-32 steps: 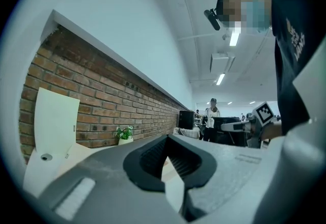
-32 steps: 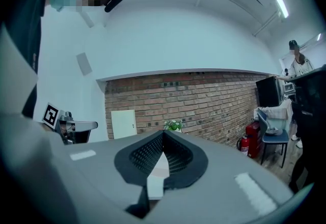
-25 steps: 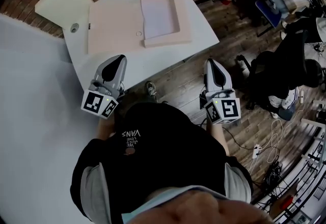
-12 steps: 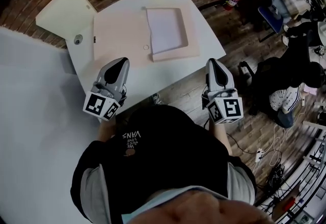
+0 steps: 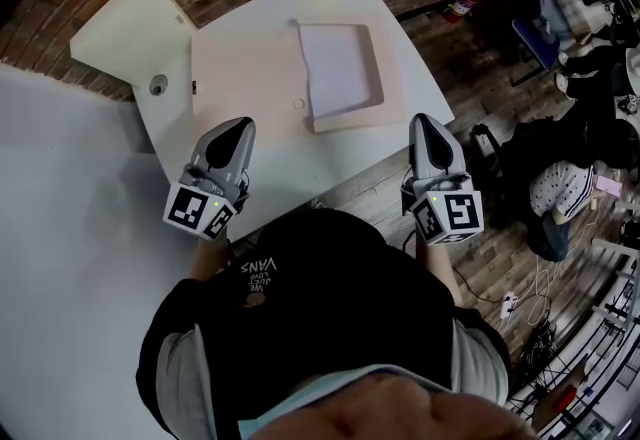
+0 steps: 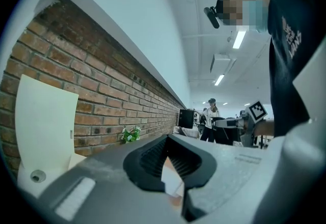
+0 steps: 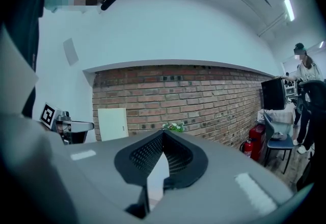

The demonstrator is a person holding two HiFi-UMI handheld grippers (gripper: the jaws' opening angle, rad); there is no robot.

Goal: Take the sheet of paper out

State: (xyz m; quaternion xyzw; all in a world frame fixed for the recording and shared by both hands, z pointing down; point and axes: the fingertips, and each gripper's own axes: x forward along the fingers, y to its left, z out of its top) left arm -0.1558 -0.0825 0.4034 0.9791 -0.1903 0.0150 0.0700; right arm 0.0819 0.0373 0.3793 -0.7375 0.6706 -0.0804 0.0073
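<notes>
Though shut (both), jaws nearer folder [image 5: 245, 78]

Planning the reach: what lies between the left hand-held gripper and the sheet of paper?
Head view: the folder's open pink flap, with a small round button on it, lies between the left hand-held gripper and the sheet of paper.

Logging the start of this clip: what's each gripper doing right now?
Left gripper: closed, holding nothing.
Right gripper: closed, holding nothing.
</notes>
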